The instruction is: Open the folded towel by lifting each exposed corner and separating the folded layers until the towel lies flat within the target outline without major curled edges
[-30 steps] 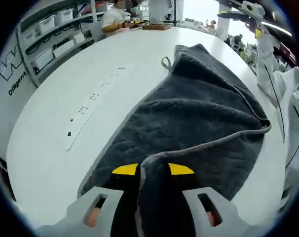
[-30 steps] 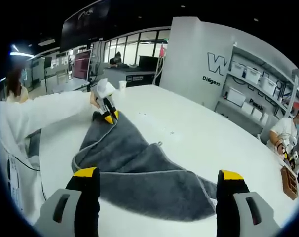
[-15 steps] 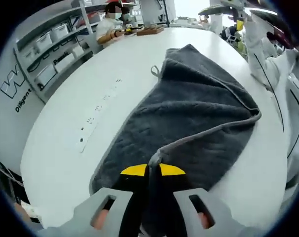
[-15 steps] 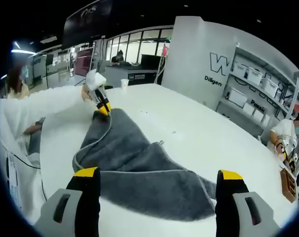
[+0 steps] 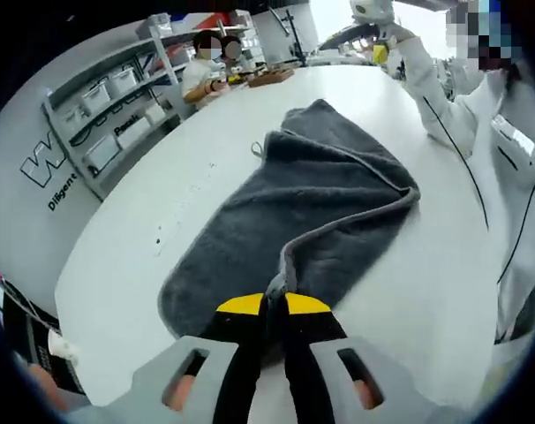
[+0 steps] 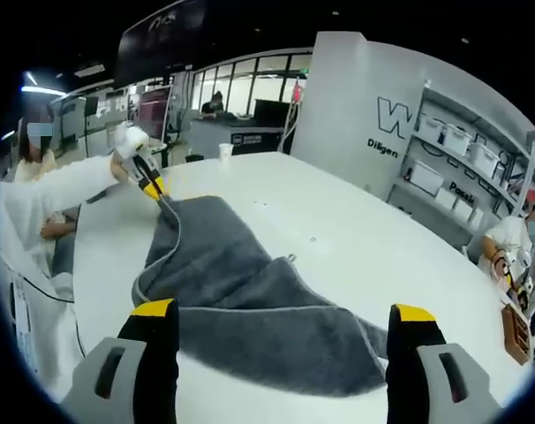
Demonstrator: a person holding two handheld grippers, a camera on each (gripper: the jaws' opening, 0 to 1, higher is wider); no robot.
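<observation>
Pinching a corner of the grey towel (image 5: 320,212), the left gripper (image 5: 274,309) has its jaws pressed together on the hem, lifted off the white table (image 5: 206,124). Right gripper (image 6: 281,331), jaws spread wide & holding nothing, hovers near the towel's opposite end; top layer partly peeled back w/ folds showing.

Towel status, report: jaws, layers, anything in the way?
Left gripper shut on towel corner, lifted off the table. Right gripper open, jaws wide, holding nothing. Towel partly folded, top layer peeled. Nothing blocking.
</observation>
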